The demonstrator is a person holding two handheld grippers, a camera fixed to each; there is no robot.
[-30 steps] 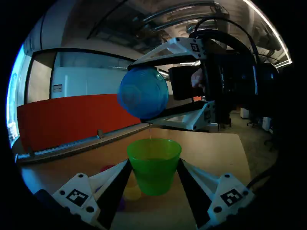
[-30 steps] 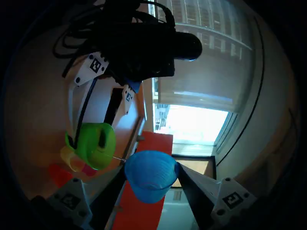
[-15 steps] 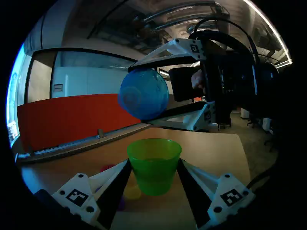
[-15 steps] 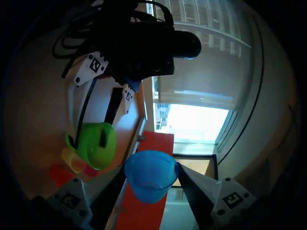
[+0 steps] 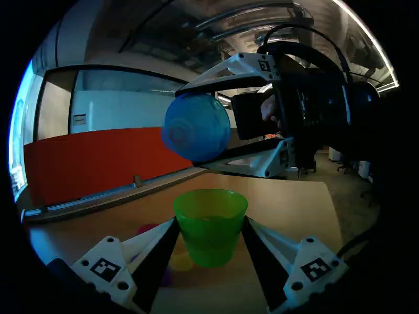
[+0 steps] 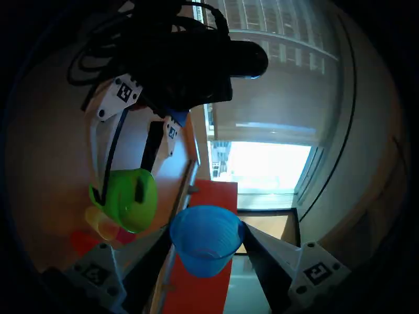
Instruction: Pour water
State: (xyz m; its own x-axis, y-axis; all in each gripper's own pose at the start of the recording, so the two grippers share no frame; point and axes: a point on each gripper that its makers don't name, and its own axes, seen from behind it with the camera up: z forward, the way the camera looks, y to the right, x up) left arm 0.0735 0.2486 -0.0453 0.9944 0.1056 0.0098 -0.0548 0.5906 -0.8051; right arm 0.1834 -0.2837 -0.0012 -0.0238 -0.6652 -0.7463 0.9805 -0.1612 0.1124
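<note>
1. Left tool, lower centre of the left gripper view: both fingers press the sides of the green cup, which is upright at the surface (resting or just lifted, I cannot tell)
2. Right tool, lower centre of the right gripper view: clamped on the blue cup, mouth toward the camera
3. In the left gripper view, the blue cup hangs tipped on its side at upper centre, above the green cup and apart from it
4. A yellow cup sits just beside the green cup, lower left
</note>
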